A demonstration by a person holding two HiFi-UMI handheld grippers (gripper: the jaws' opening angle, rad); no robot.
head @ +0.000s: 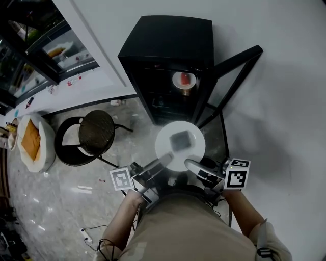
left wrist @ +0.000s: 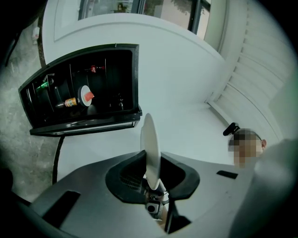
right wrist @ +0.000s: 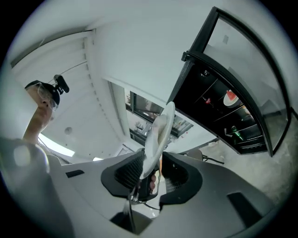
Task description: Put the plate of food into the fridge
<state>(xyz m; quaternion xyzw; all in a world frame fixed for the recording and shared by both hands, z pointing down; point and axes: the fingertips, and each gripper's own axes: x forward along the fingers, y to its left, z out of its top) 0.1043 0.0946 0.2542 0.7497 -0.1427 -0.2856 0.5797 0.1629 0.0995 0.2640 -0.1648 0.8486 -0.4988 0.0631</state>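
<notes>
Two grips needed on the plate (head: 165, 138), held just short of the open fridge (head: 168, 46). My left hand-held gripper (head: 165, 160) pinches its near-left rim. My right hand-held gripper (head: 191, 164) gapes around the near-right rim, unpressed. Best to clamp right, keep it level, then feed it in.

White wall (head: 285, 76) fills right and top of head view. Grey marbled floor (head: 51, 199), polished, pale glare patches. Dark skirting strip along wall foot. Round black chair (head: 97, 131) with hoop frame on floor near wall. Cream cushioned bed (head: 43, 153) at left edge, orange pillow (head: 30, 140) in it. Thin cables (head: 94, 234) on floor, lower left. Dark-framed glass cabinet (head: 51, 51) upper left. Dark-framed window (left wrist: 139, 7) high in left gripper view. Bright ceiling light (right wrist: 56, 146) in right gripper view.
</notes>
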